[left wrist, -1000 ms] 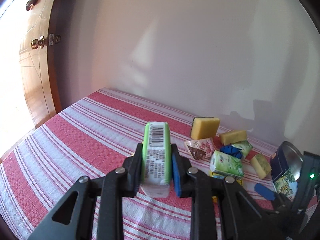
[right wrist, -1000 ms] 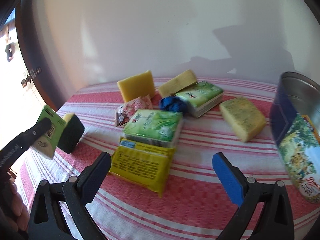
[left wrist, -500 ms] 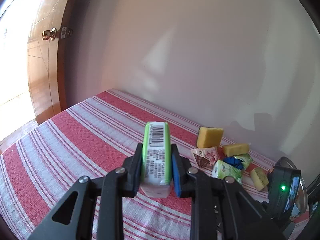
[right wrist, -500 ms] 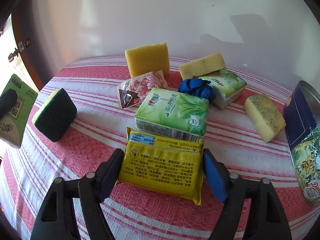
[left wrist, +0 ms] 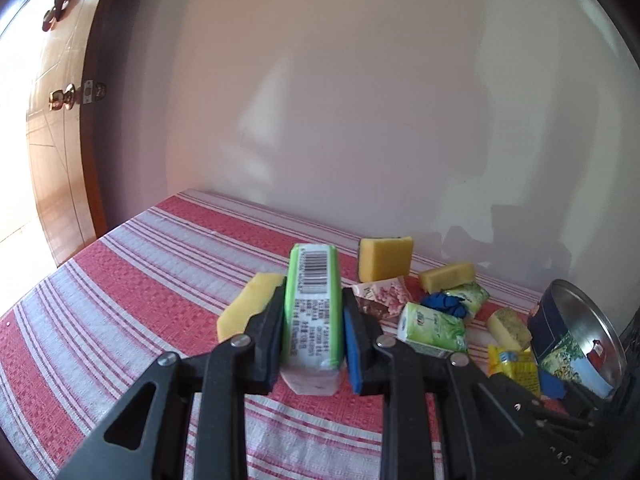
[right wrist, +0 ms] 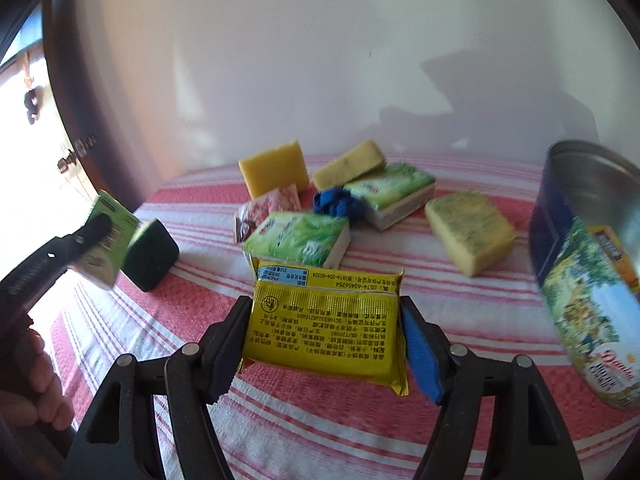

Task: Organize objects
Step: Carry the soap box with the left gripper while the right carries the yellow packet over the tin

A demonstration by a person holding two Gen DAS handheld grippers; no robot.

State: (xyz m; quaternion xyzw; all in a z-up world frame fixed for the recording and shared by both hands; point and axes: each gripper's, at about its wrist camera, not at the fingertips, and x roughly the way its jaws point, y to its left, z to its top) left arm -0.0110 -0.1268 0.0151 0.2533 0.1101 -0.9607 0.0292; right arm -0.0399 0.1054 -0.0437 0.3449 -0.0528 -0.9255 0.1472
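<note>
Two grippers each hold a packet above a table (left wrist: 132, 264) covered in a red and white striped cloth.

Left wrist view: the left gripper (left wrist: 313, 334) has its fingers closed against both sides of a green tissue packet (left wrist: 314, 310), held on edge with the barcode facing up. A yellow sponge (left wrist: 250, 304) lies partly hidden behind the left finger. Toward the far right corner of the table sits a cluster: an upright yellow sponge block (left wrist: 385, 258), a floral sachet (left wrist: 380, 300), a blue crumpled object (left wrist: 444, 304) that is hard to identify, and a green tissue pack (left wrist: 434, 330). A printed tin (left wrist: 576, 336) is partly cut off at the right edge of the view.

Right wrist view: the right gripper (right wrist: 325, 346) clamps a yellow foil packet (right wrist: 326, 328) by its two short sides, just above the cloth near the table's front edge. Its printed text is upside down. Behind it lie the tissue packs and sponges. A speckled sponge (right wrist: 470, 230) rests apart to the right. At the left, blurred, the other gripper holds its green packet beside a dark green scouring sponge (right wrist: 151, 254).
</note>
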